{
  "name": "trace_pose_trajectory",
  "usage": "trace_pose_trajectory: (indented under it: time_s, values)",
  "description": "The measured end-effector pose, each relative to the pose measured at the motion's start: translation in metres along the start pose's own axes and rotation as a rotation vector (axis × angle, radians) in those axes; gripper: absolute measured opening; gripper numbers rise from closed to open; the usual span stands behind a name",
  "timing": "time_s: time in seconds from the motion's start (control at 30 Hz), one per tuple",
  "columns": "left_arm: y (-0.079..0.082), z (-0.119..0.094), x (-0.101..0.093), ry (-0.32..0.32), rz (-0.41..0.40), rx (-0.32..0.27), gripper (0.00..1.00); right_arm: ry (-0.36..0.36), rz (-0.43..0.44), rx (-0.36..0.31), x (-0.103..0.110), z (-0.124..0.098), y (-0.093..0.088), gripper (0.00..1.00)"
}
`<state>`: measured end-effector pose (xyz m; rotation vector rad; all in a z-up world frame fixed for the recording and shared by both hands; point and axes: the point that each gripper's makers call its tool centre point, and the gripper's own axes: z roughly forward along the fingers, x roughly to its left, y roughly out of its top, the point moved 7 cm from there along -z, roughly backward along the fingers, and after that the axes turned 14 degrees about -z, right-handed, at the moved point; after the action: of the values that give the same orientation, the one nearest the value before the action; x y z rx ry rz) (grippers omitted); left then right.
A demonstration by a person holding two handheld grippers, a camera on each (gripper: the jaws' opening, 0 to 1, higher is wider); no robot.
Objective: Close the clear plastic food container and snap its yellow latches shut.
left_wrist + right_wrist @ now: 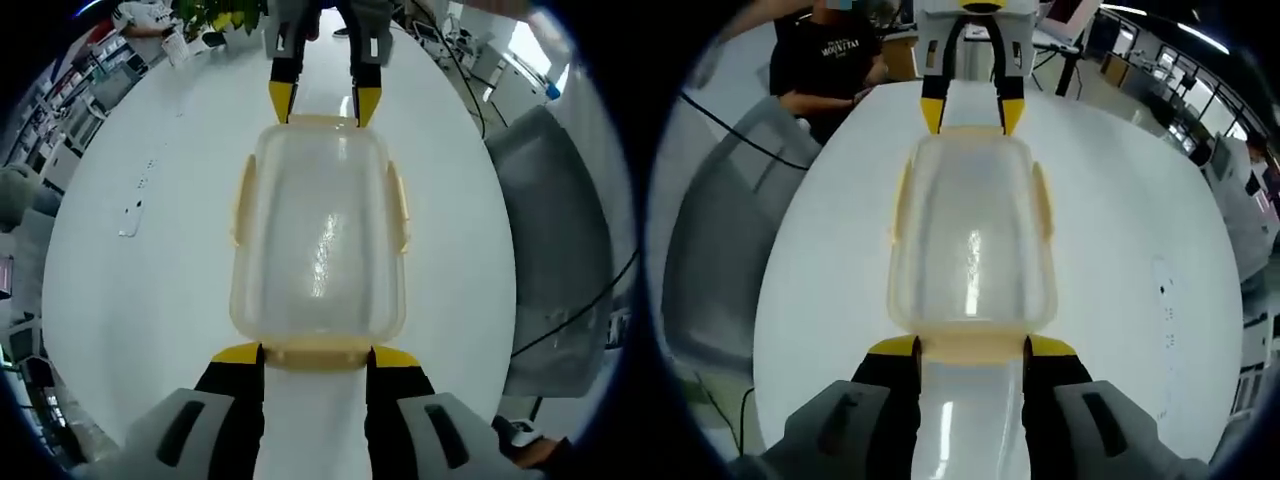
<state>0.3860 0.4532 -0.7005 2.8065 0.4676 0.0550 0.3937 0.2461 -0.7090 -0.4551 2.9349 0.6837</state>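
Observation:
A clear plastic container (318, 240) (972, 240) with its lid resting on top lies lengthwise on the white round table (150, 300) (1120, 200). Pale yellow latches (243, 200) (1043, 205) run along its long sides. My left gripper (316, 355) is open at the container's near short end, one jaw on each side of the yellow end latch (318, 352). My right gripper (973, 348) is open at the opposite short end, straddling that end latch (973, 350) the same way. Each gripper appears beyond the container in the other's view: the right gripper (325, 102) and the left gripper (971, 115).
A grey chair (560, 230) (720, 230) stands at the table's edge. A person in a black T-shirt (835, 60) is behind the table. Small white items (135, 215) (1165, 300) lie on the tabletop to one side. A plant (215, 15) stands at the far edge.

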Motion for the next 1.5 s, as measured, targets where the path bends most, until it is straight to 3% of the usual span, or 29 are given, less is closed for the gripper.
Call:
trace_pose_trajectory:
  time_s: [0.5,0.93,1.5]
  values:
    - [0.066,0.014,-0.013,-0.010,0.047,-0.037,0.33,-0.030,0.048,0.026,0.017,-0.043,-0.055,0.36]
    - [0.112,0.037,-0.026,-0.047,0.080,-0.056,0.33,-0.029,0.089,0.058,0.037,-0.066,-0.097,0.36]
    - [0.151,0.058,-0.036,-0.057,0.094,-0.026,0.33,-0.014,0.130,0.090,0.051,-0.073,-0.135,0.36]
